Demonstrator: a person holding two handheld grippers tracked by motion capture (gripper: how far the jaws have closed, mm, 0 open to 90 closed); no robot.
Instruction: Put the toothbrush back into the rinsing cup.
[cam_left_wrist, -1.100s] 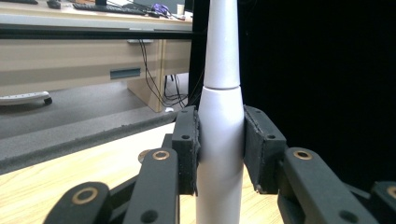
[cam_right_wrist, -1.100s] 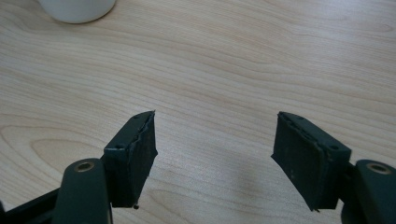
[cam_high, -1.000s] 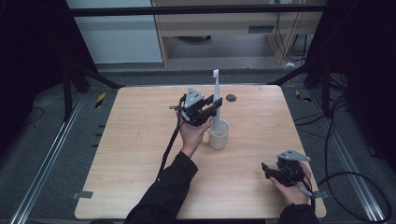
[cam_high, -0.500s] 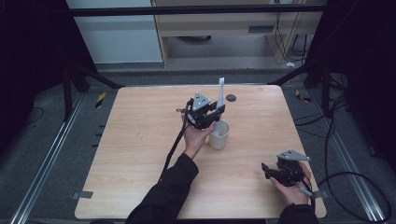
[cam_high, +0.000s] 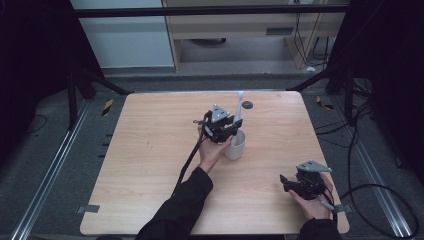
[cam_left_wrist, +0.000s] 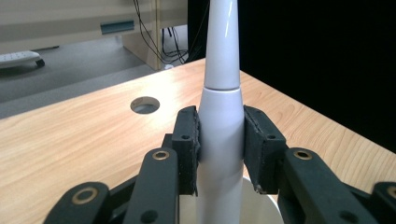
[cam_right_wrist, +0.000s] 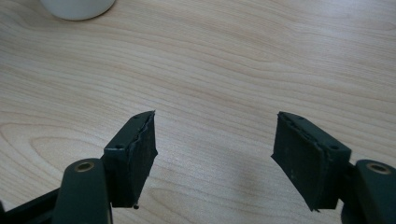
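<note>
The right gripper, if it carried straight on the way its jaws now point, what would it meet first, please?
Most likely the bare wooden table: the open right gripper aims down at it, nothing between the jaws. The white cup sits farther off, to one side of that line.

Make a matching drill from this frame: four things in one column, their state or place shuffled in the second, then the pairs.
Things
1. left gripper
2. right gripper
3. white cup
4. round hole

States or places
A. jaws apart, nothing between them, over bare wood
B. cut into the tabletop near its far edge
C. clamped on the electric toothbrush, which stands upright
D. stands on the table right under the toothbrush

Pairs: 1-C, 2-A, 3-D, 4-B
</note>
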